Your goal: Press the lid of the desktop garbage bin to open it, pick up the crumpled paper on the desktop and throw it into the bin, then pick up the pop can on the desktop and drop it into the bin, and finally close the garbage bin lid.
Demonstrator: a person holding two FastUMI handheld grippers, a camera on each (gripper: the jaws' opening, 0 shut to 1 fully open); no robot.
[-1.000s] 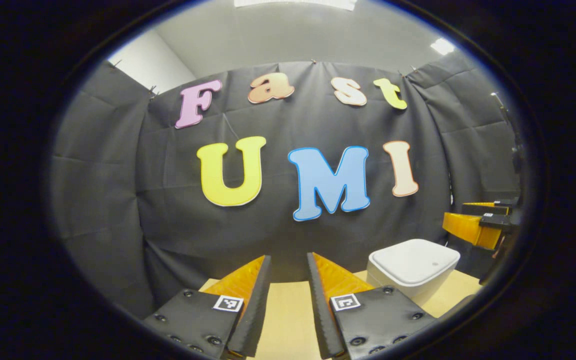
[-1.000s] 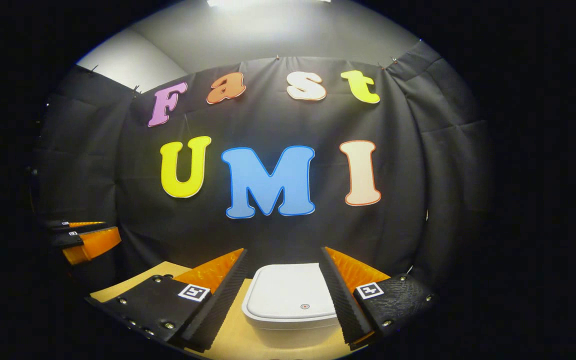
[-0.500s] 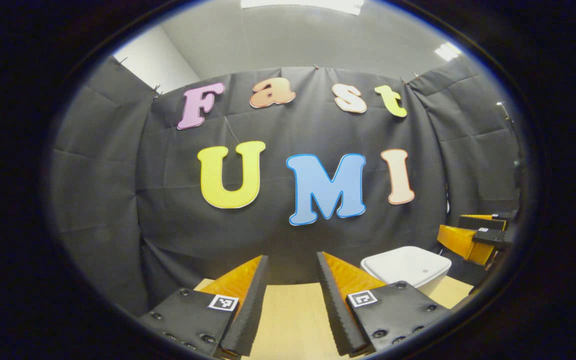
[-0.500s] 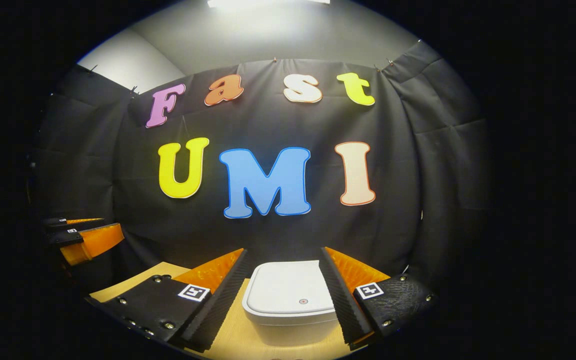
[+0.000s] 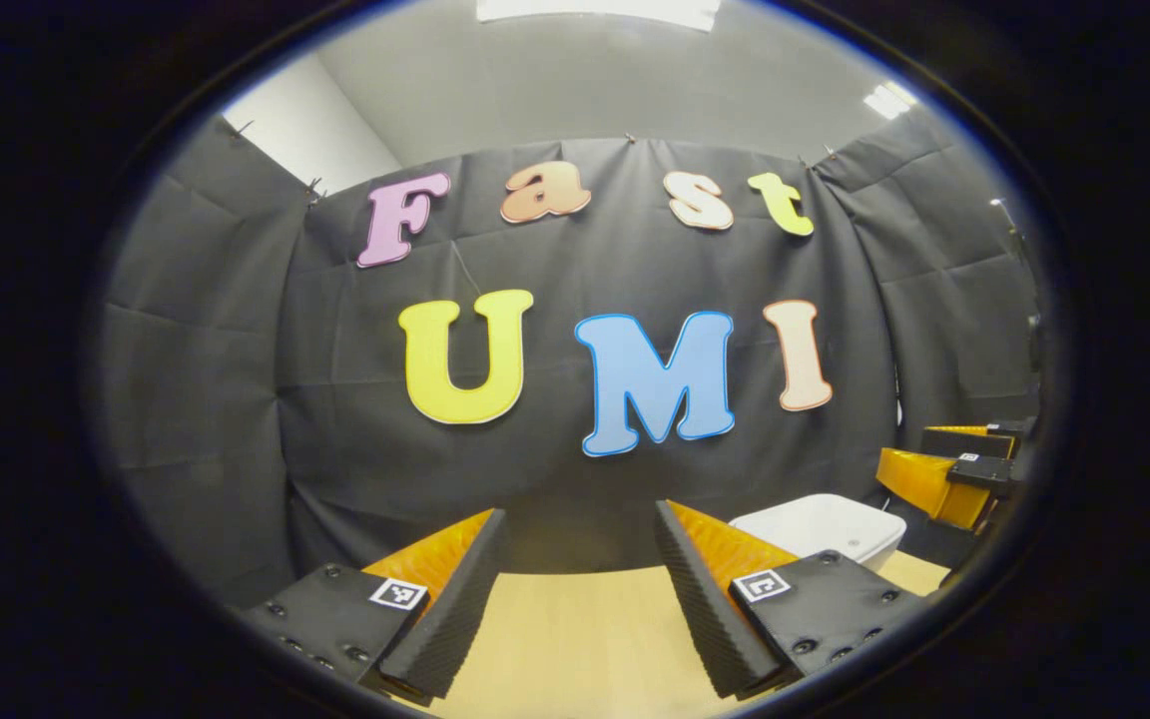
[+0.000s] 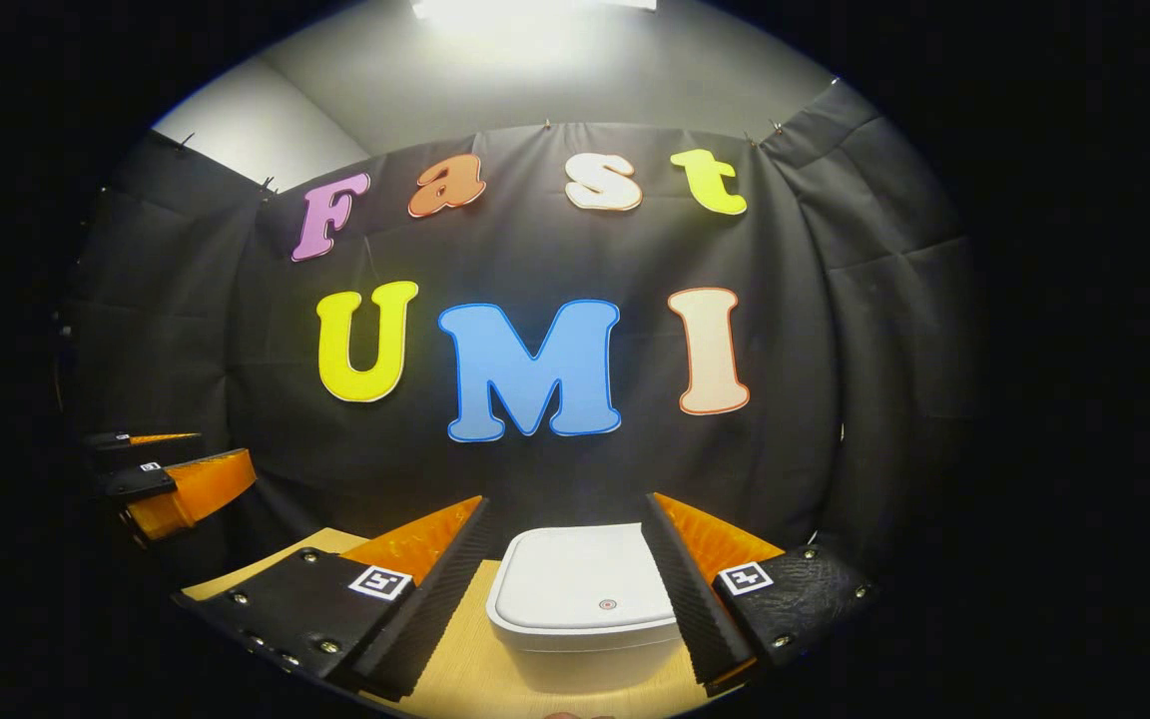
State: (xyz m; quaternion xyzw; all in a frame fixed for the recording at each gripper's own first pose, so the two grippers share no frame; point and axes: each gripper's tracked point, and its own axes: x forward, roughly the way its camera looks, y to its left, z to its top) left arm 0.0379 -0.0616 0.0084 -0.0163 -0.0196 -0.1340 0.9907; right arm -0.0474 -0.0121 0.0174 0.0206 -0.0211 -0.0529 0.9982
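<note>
With the bin (image 6: 585, 609) lid shut on the worktop (image 5: 575, 629), both grippers' jaws stood apart and empty; the right gripper (image 6: 563, 589) probably needed to press it next.

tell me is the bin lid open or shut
Shut. In the right gripper view the lid lies flat on the bin, no gap along its rim; the right gripper hovers open before it.

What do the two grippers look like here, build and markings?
Both match. The left gripper and right gripper each have two wedge-shaped fingers with ribbed inner faces, mounted on dark plates held by round screws. Each plate carries a small square black-and-white marker tag near the finger base. The right gripper's right-hand plate has a rougher, textured surface. No cables or sleeves can be made out.
</note>
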